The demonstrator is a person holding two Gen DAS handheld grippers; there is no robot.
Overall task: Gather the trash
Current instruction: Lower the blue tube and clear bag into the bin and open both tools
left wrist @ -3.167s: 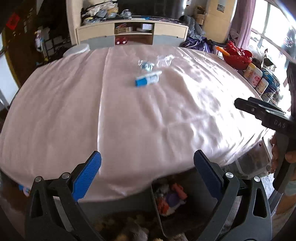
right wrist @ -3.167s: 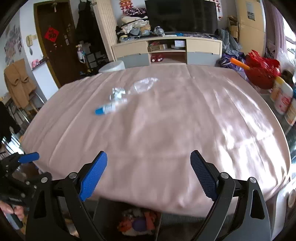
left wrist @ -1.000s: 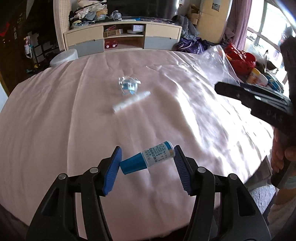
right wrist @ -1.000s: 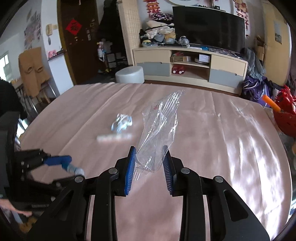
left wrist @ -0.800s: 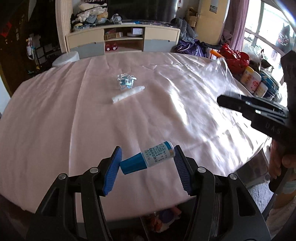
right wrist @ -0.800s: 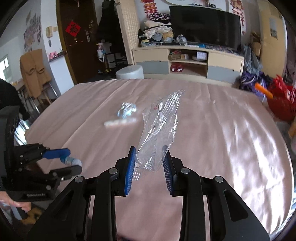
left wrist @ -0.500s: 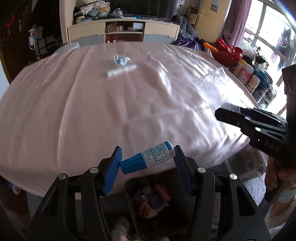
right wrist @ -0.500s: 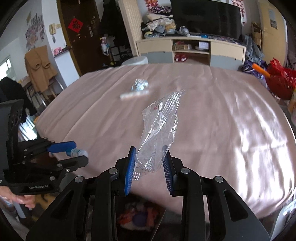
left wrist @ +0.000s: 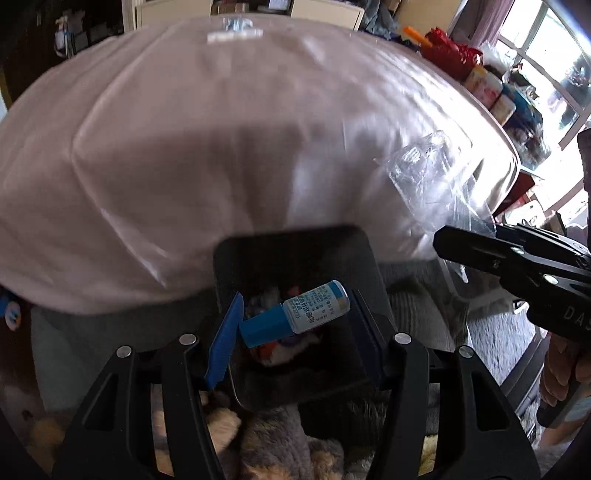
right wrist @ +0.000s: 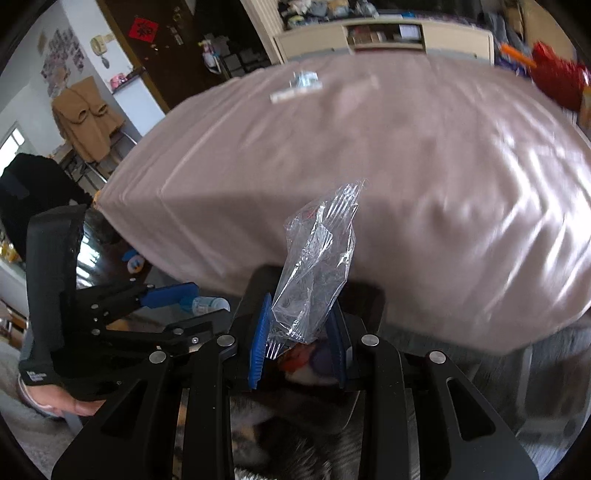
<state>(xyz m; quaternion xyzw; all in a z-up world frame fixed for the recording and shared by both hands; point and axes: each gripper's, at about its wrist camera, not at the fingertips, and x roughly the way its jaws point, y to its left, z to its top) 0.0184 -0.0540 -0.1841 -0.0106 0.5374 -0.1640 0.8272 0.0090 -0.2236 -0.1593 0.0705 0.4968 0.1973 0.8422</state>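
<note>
The left hand-held gripper (left wrist: 295, 332) pinches a small white bottle (left wrist: 295, 314) with a blue cap, lying crosswise above the black bin (left wrist: 291, 243). The right hand-held gripper (right wrist: 299, 339) clamps a crinkled clear plastic wrapper (right wrist: 317, 258), standing upright over the bin, beside the pink-covered bench (right wrist: 369, 166).

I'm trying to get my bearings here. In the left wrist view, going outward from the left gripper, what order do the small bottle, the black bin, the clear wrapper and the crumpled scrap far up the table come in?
1. Bottle: clamped in the left gripper.
2. Bin: just below, at the table's near edge.
3. Clear wrapper: off right, in the right gripper.
4. Crumpled scrap: top of view, far side of the table.
</note>
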